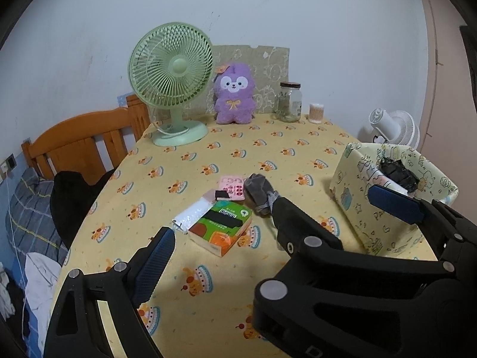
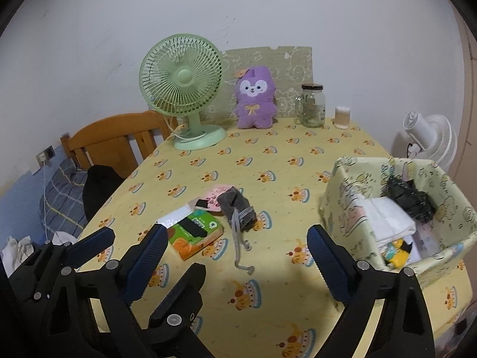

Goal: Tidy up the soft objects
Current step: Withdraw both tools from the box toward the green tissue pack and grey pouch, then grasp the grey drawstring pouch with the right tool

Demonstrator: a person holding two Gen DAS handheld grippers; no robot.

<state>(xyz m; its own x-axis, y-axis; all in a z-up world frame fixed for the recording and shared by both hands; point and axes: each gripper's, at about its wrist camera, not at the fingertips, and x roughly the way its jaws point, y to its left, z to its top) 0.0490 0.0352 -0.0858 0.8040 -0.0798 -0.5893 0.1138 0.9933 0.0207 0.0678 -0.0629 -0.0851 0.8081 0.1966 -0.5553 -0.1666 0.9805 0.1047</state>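
A grey drawstring pouch [image 2: 235, 208] lies mid-table with its cord trailing toward me. It sits next to a green-and-orange tissue pack [image 2: 193, 229], a pink pad [image 1: 231, 186] and a white packet [image 1: 193, 211]. At the right stands a patterned fabric basket [image 2: 342, 197] holding folded white cloth [image 2: 387, 220] and a black mesh item [image 2: 411, 200]. My right gripper [image 2: 237, 232] hovers open just short of the pouch [image 1: 259, 191], nothing between its fingers. My left gripper [image 1: 238, 235] is open and empty beside it, over the tissue pack [image 1: 222, 226]. Its right finger is hidden behind the right gripper [image 1: 322, 197].
Along the back wall stand a green fan [image 2: 182, 83], a purple plush [image 2: 255, 98], a glass jar [image 2: 313, 106] and a cotton-swab tub [image 2: 342, 117]. A white fan [image 2: 432, 137] stands behind the basket. Left of the table are a wooden headboard [image 1: 80, 137], bedding and a black garment [image 1: 71, 191].
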